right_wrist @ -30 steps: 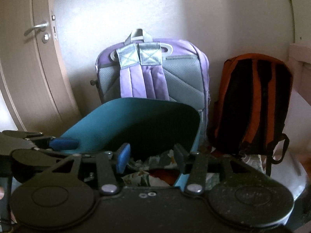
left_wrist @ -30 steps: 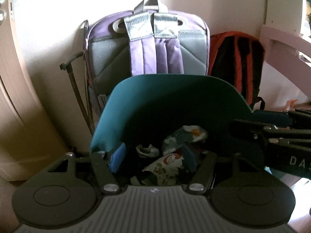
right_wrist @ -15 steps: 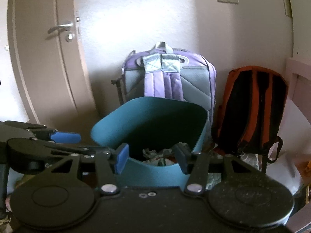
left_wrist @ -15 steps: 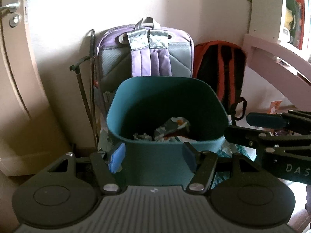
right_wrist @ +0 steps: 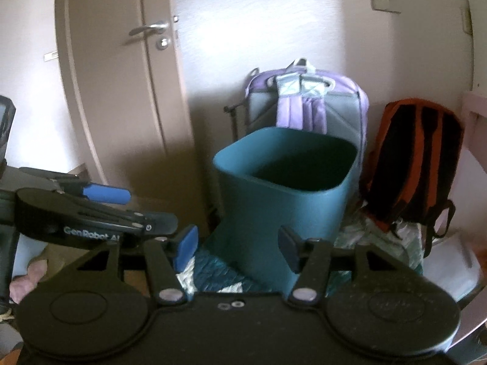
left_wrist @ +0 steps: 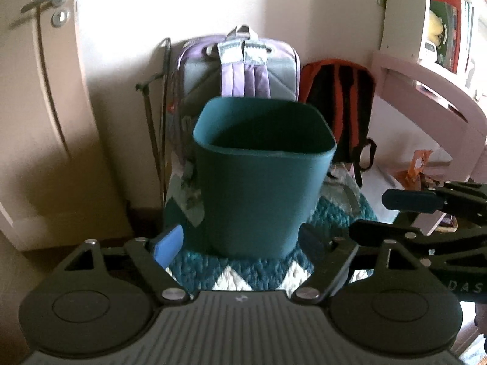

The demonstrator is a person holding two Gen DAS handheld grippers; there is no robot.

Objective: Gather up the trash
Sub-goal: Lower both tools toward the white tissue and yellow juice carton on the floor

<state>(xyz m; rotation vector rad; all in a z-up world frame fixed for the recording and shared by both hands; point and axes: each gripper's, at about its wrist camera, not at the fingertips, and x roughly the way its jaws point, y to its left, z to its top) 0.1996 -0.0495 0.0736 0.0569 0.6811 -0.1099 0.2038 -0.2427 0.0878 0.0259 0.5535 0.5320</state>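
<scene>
1. A teal trash bin [left_wrist: 261, 188] stands upright on a knitted rug [left_wrist: 243, 273], against a purple backpack [left_wrist: 243, 67].
2. Left gripper [left_wrist: 240, 243] fingers, empty, are spreading before the bin.
3. Right gripper [right_wrist: 239, 245] fingers, empty, are also spreading.

I take the bin [left_wrist: 261, 182] as my mark. It stands on a knitted rug [left_wrist: 243, 270]. Directly behind it a backpack [left_wrist: 243, 64] leans on the wall, a second backpack [left_wrist: 338, 103] to the bin's right. The door [right_wrist: 121, 91] stands to its left, and shelves [left_wrist: 441, 39] are far right of it.
</scene>
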